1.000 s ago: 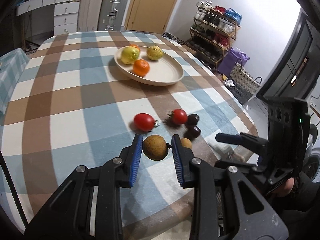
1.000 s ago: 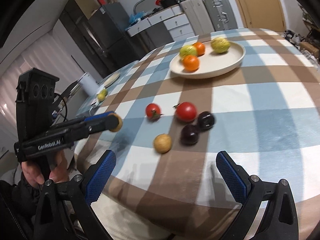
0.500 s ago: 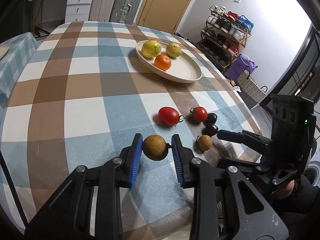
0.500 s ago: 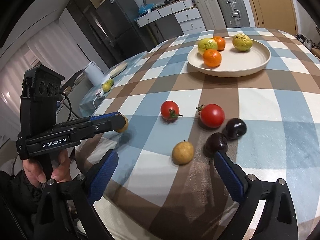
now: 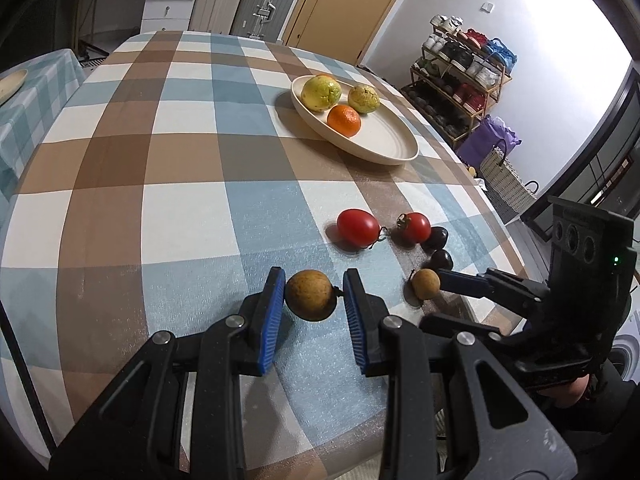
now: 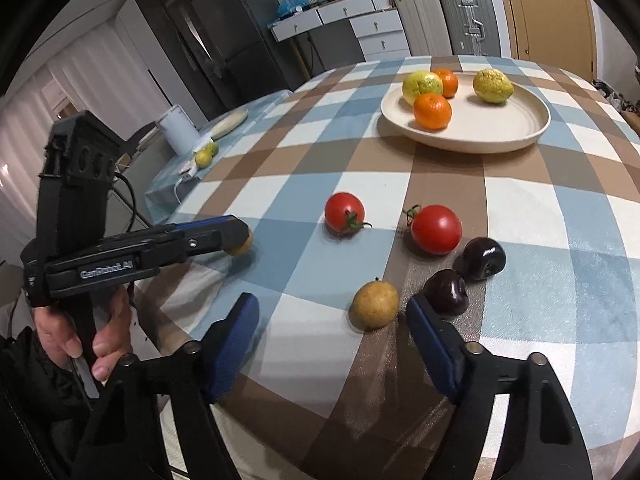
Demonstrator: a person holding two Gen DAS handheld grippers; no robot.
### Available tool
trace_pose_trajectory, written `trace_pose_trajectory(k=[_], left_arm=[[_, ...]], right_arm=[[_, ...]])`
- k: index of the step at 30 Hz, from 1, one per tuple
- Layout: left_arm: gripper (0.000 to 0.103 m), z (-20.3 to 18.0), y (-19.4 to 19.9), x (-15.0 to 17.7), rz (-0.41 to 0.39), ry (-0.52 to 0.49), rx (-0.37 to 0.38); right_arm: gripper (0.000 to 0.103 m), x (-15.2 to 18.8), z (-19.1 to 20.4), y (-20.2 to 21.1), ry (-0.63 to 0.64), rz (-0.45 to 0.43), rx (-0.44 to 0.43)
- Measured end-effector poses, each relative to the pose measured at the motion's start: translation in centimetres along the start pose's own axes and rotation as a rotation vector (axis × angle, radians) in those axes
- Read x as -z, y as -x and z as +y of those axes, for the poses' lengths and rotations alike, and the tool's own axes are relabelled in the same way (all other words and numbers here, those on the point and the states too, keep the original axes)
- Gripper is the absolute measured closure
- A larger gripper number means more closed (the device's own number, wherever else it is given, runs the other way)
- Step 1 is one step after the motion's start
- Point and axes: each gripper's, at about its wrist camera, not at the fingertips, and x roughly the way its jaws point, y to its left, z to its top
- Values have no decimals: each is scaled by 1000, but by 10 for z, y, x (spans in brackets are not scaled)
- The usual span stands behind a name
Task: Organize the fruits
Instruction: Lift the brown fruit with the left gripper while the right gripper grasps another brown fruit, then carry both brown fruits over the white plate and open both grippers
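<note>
Sorting fruit on a checked worktop. Pinching a small round brown fruit tight in the left tongs, close to the near edge and seemingly a little above the cloth. Closing the right tongs on a second little brown fruit, sitting on the worktop between the two blue pads, closer to the right one, not squeezed yet. Just past it, two dark shiny fruits side by side, and a bit farther, two red tomatoes. Far off to the right, a big pale plate with two oranges and two yellow-green fruits. Step in hand, most likely: picking up the second brown fruit to go with the first. Next, probably: finish the squeeze softly, keeping the right pad off the dark fruit just beside it, then lift straight up. After that, maybe carry both brown ones to one spot. Hard to say which spot.
</note>
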Motion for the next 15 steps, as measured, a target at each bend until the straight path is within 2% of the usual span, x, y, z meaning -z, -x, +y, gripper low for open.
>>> trace_pose_trajectory(k=[5,7,11,15], left_arm=[[76,2,-3,1,6,2,-3],[76,2,-5,2,9,3,-5],[76,0,-6,2,11,0,-8],[76,0,-6,2,7,1,0]], right_arm=[[50,0,2,-7,17,14,27],[54,-1,4,-9,31,13,40],[79,-1,4,-11,44,7,52],[79,-1,-1,-11,25,1,29]])
